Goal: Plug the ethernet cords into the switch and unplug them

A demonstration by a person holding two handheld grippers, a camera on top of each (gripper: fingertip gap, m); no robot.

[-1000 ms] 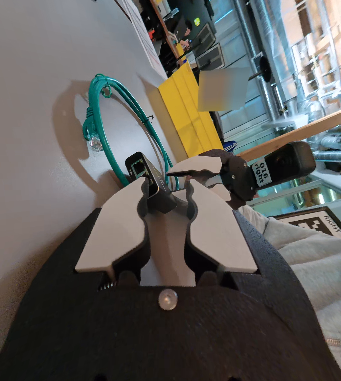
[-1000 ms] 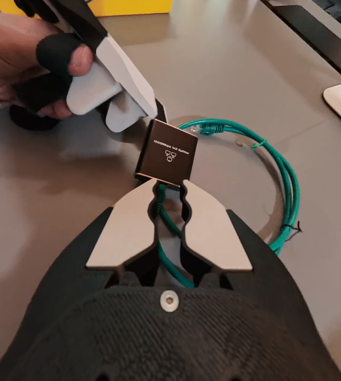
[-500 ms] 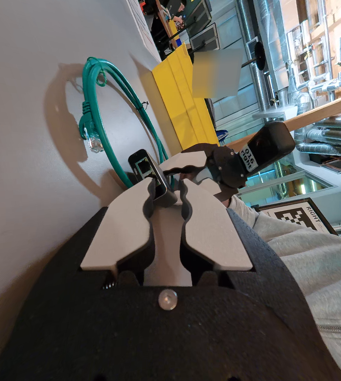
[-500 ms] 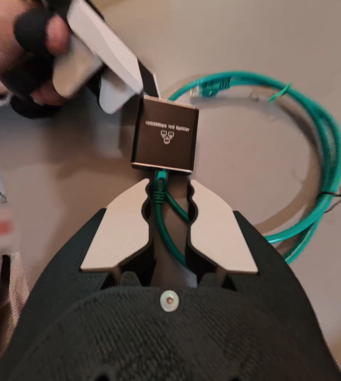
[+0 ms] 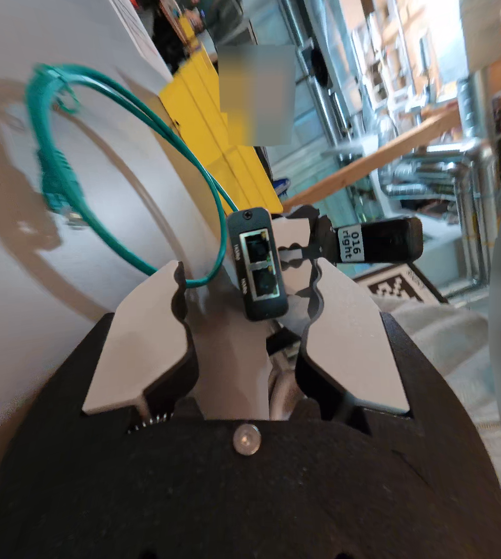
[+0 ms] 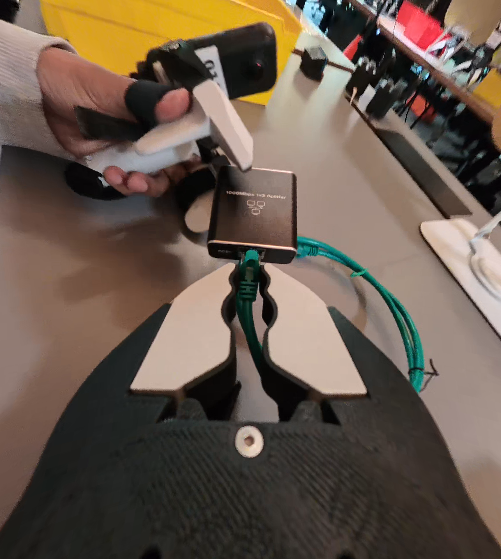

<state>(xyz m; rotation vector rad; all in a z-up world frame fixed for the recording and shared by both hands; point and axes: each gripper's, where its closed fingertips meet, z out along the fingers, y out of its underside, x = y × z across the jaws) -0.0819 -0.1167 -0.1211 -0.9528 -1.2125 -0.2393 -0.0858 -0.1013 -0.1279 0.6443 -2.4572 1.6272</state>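
Yellow bin (image 6: pixel 158 39) behind switch (image 6: pixel 253 213), white stand (image 6: pixel 467 272) right

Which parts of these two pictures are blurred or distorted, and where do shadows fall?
Left wrist view: the coiled green ethernet cable is smeared by motion, the switch stays fairly sharp, and the cable casts a soft curved shadow on the grey table; the wide-angle lens tilts the background. Right wrist view: the person's hand and the left gripper are blurred, and the far background is out of focus.
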